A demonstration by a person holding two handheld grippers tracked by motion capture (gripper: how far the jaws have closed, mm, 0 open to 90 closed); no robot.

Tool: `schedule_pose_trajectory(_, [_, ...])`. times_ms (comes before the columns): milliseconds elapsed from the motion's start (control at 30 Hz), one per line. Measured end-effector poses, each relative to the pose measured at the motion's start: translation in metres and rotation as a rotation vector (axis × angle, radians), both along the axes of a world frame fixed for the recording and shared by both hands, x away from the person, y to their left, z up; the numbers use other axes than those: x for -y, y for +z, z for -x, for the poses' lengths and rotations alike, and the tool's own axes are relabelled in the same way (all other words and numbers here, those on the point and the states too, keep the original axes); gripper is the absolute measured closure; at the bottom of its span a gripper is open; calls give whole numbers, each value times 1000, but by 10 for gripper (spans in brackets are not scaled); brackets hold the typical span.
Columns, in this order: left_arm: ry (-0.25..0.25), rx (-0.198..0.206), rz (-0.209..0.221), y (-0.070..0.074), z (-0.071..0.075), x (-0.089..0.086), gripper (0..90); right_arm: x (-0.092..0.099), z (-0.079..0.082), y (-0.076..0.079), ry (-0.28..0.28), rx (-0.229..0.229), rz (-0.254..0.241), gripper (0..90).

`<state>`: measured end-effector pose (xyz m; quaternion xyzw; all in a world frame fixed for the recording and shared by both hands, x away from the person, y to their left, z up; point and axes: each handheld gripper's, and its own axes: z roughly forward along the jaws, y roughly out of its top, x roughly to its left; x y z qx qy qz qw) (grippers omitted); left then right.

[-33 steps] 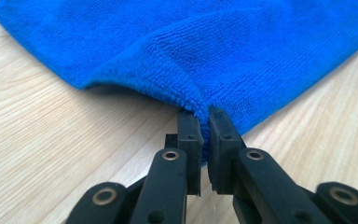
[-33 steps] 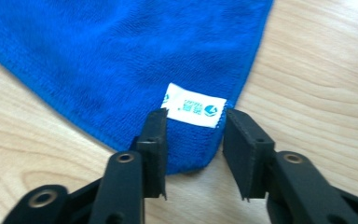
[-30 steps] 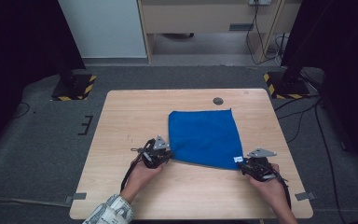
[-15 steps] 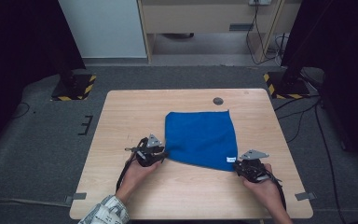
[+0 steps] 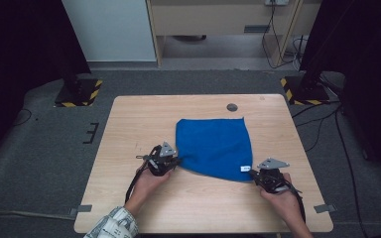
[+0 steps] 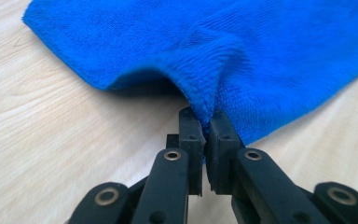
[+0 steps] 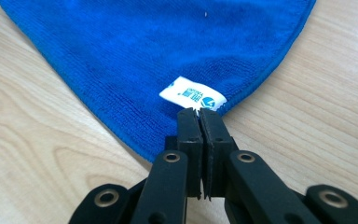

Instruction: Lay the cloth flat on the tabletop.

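Observation:
A blue cloth [image 5: 213,146] lies flat on the wooden table [image 5: 129,129], a white label [image 5: 245,168] at its near right corner. My left gripper [image 5: 177,161] is at the cloth's near left edge. Its jaws have just been closing and now pinch a raised fold of the blue cloth [image 6: 261,56] between the left gripper's [image 6: 207,119] pads. My right gripper [image 5: 252,172] is at the near right corner. Its jaws have also just been closing, and the right gripper [image 7: 199,114] stands shut on the hem right beside the label [image 7: 192,94].
A small dark round disc [image 5: 232,106] sits in the tabletop beyond the cloth. Bare wood lies to the left of the cloth and along the near edge. Black stands with yellow-striped bases [image 5: 79,91] flank the table on the floor.
The cloth has slid slightly to the left and its near left edge has bunched up at the left gripper. Both hands have stayed almost where they were.

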<state>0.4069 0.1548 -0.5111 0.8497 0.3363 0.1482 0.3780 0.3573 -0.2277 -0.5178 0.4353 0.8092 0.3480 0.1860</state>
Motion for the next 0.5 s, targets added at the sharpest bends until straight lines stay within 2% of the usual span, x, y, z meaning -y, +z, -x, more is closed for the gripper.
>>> schedule_pose_trajectory(67, [3, -16, 14, 2, 6, -4, 852, 2, 3, 2, 9, 2, -4, 881])
schedule_pose_trajectory(200, [3, -33, 2, 4, 16, -4, 849, 3, 6, 4, 14, 0, -3, 881])
schedule_pose_trajectory(267, [8, -48, 12, 5, 20, -4, 846, 4, 7, 5, 18, 1, -1, 881])
schedule_pose_trajectory(500, [10, -65, 29, 9, 34, 0, 831, 15, 17, 11, 19, 0, -2, 880])
